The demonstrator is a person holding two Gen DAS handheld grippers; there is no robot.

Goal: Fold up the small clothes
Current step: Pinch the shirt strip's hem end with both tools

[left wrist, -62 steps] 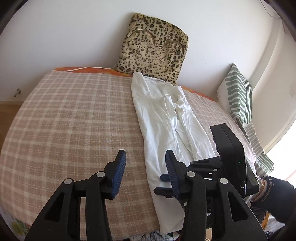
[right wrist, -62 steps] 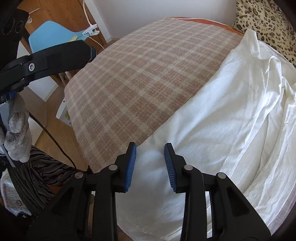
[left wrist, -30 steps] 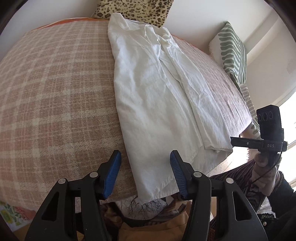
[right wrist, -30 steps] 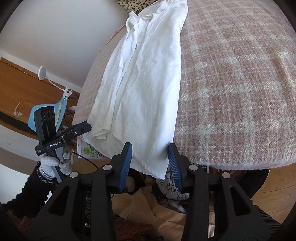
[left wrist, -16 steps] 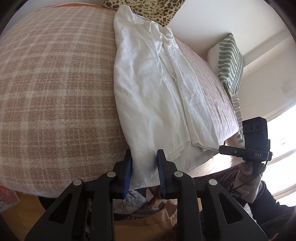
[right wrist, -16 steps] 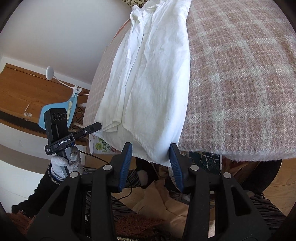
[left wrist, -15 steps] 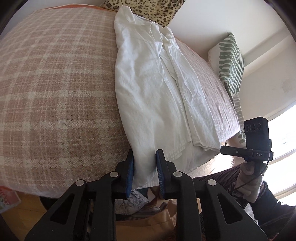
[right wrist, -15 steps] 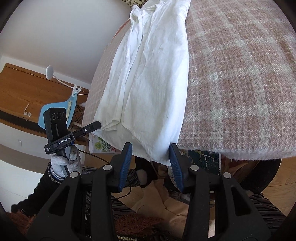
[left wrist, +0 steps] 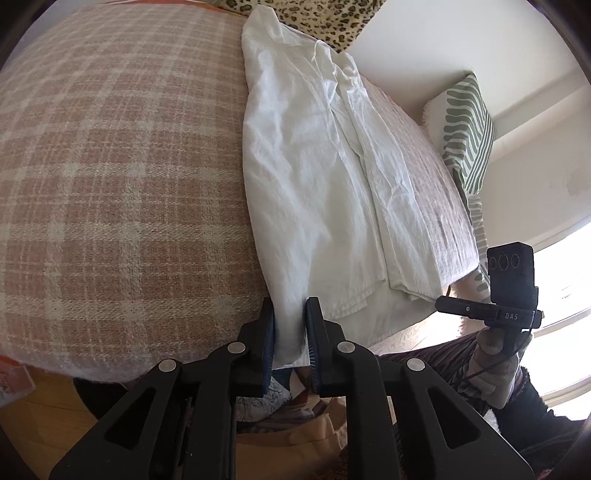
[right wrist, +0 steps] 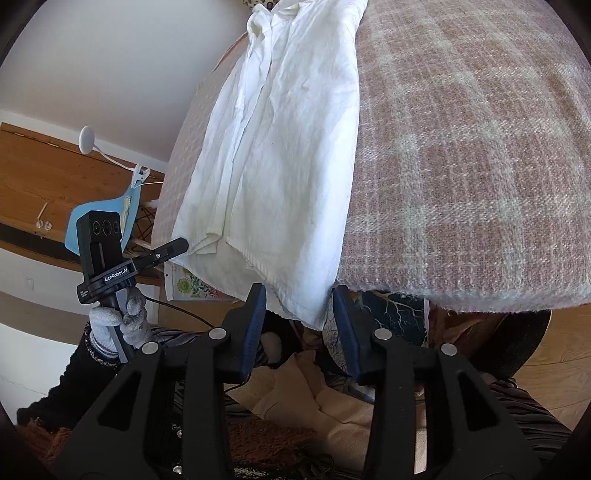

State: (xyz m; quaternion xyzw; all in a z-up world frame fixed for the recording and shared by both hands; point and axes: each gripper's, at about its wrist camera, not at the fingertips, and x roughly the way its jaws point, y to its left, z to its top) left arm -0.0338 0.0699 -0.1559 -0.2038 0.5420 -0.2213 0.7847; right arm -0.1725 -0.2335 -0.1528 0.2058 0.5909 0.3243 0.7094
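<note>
A white shirt (left wrist: 317, 177) lies lengthwise on a pink plaid blanket (left wrist: 110, 177), its hem hanging over the near edge. My left gripper (left wrist: 290, 332) is nearly shut around the hem's left corner, fabric between the blue pads. In the right wrist view the same shirt (right wrist: 280, 155) hangs over the blanket (right wrist: 472, 155) edge. My right gripper (right wrist: 297, 314) is open, its jaws on either side of the hem's right corner. Each gripper shows in the other's view: the right (left wrist: 509, 291) and the left (right wrist: 110, 251).
A leopard-print cushion (left wrist: 317, 18) leans on the wall behind the collar. A green striped pillow (left wrist: 465, 133) sits at the far right. A blue chair (right wrist: 99, 221) and a clip lamp (right wrist: 88, 138) stand left of the bed. Wooden floor lies below.
Both grippers moved from over the shirt down to its hanging hem. The left jaws closed in on the left corner. The right jaws stayed open around the right corner.
</note>
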